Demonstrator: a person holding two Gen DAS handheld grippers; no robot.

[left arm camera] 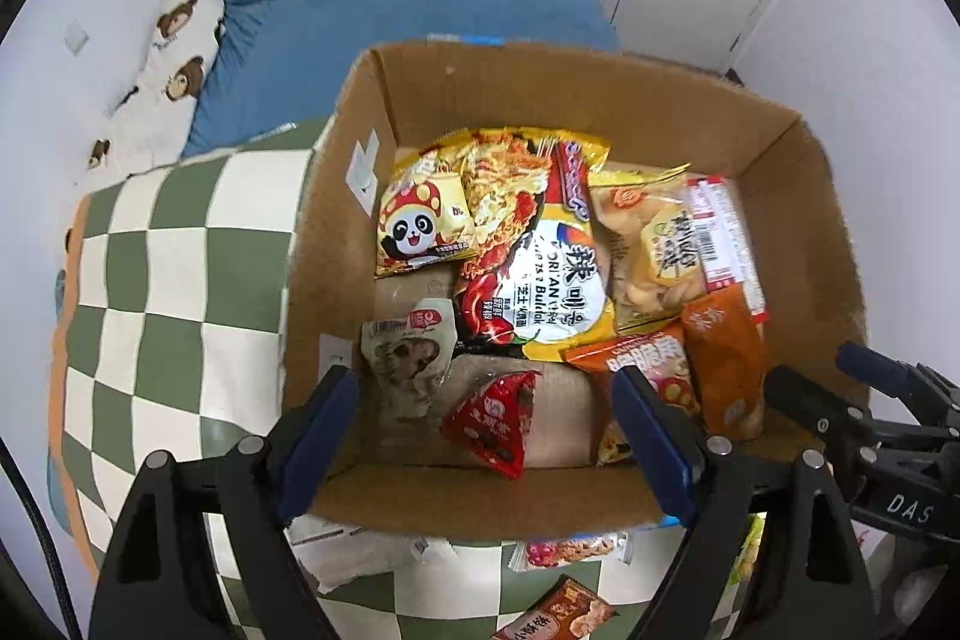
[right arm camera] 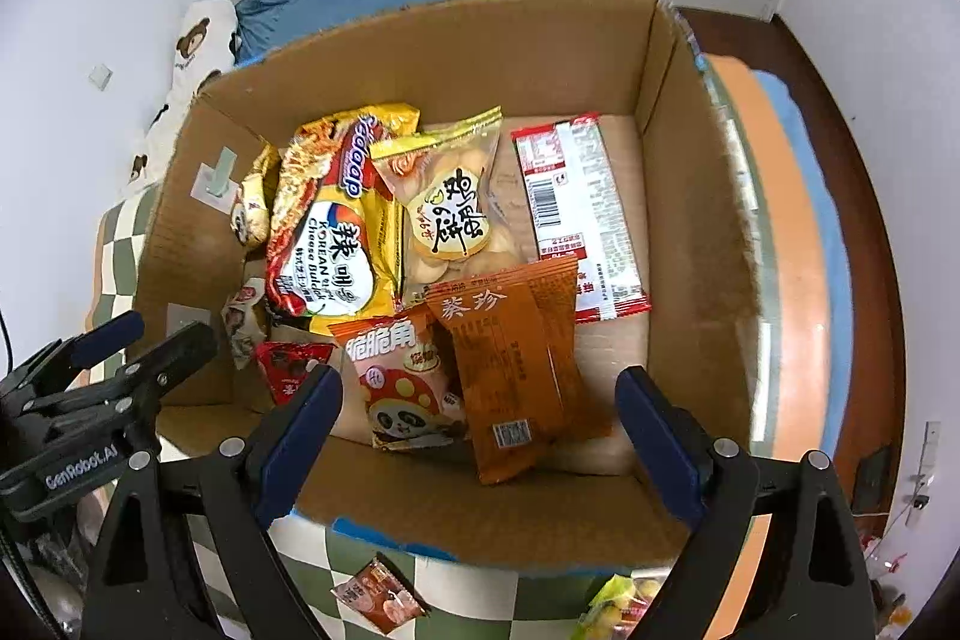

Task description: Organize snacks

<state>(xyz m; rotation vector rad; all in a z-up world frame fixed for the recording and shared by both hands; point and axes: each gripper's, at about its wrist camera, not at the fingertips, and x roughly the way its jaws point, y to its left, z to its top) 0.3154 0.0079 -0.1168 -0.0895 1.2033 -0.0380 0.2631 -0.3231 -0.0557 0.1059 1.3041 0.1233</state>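
An open cardboard box [left arm camera: 600, 100] [right arm camera: 480, 40] holds several snack packets. Among them are a Korean noodle pack [left arm camera: 552, 280] [right arm camera: 336, 244], a panda packet [left arm camera: 420, 226], a biscuit bag [right arm camera: 450, 208] and a red-and-white packet [right arm camera: 576, 208]. My left gripper [left arm camera: 486, 436] hangs open above the box's near left part. A red triangular packet [left arm camera: 495, 418] lies on the box floor below it, untouched. My right gripper [right arm camera: 480, 439] is open over the near right part, above an orange packet [right arm camera: 516, 370] and a panda crisp packet [right arm camera: 402, 388]. Neither gripper holds anything.
The box stands on a green-and-white checked cloth [left arm camera: 168, 280]. Loose packets lie on the cloth in front of the box [left arm camera: 564, 550] [right arm camera: 378, 592], with a yellow one [right arm camera: 618, 604] to the right. Blue bedding [left arm camera: 390, 28] and a bear-print pillow [left arm camera: 174, 58] lie behind.
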